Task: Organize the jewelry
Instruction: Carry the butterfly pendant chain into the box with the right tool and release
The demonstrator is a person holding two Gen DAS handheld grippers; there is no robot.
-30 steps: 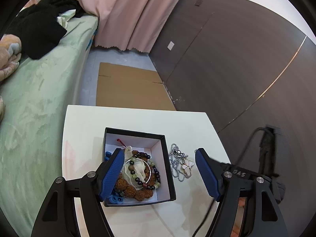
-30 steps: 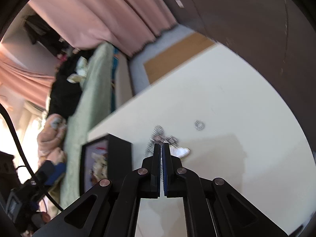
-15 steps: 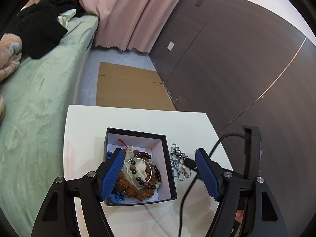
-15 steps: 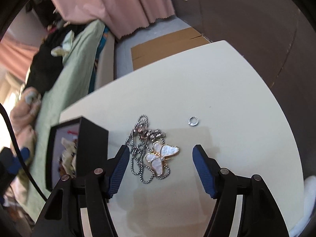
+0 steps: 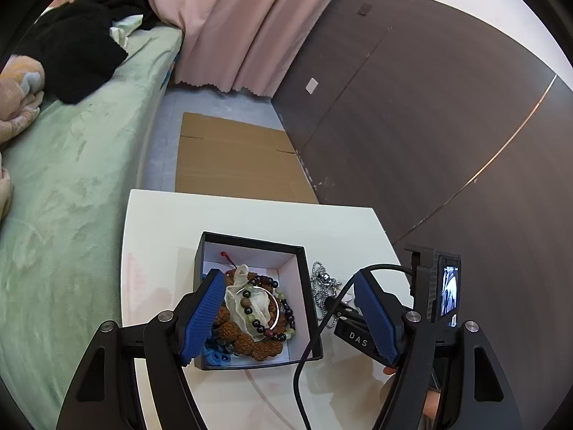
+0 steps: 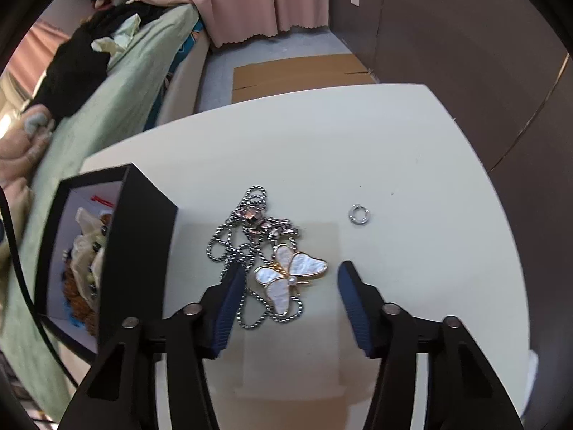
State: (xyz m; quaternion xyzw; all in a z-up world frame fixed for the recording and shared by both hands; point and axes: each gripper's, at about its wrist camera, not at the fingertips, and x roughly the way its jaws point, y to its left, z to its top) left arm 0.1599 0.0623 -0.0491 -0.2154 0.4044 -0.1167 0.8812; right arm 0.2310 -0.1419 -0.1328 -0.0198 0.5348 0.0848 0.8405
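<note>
the right gripper point(image 6: 288, 308) points down at the table point(image 6: 412, 150), its fingers point(image 6: 225, 304) having just been narrowing, yet parted and touching nothing; the butterfly pendant point(image 6: 290, 276) and its tangled chain point(image 6: 236, 236) lie between them. a small ring point(image 6: 359, 214) sits apart to the right, with bare table around it out to the rounded edge. the black box point(image 5: 308, 286) of bracelets point(image 5: 265, 308) stands just left of the chain, its wall close beside the left finger. the left gripper point(image 5: 290, 317) hangs over that box, fingers point(image 5: 200, 317) spread wide and empty. beyond the table's far edge lies cardboard point(image 5: 232, 157) on the floor.
</note>
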